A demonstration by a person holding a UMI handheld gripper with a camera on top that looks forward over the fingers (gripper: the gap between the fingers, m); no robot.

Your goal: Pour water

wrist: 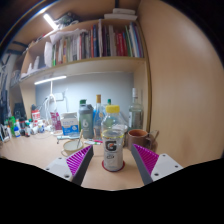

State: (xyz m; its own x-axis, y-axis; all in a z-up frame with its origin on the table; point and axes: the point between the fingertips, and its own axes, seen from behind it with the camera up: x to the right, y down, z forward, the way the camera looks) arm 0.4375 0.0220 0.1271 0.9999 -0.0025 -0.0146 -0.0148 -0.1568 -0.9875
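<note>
At the bottom middle of the frame, the tongs [112,160] are open wide. A clear bottle [113,146] with a dark label stands on the worktop [40,150] between the two purple pads, with a gap at each side. Behind it are more bottles [88,120]. A shelf of books [95,42] fills the top.

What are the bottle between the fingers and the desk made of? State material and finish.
Bottle: apparently clear plastic with a glossy printed label; light shows through above it. It stands between the open gripper's fingers. Desk: seemingly pale wood or laminate, smooth and matte.
</note>
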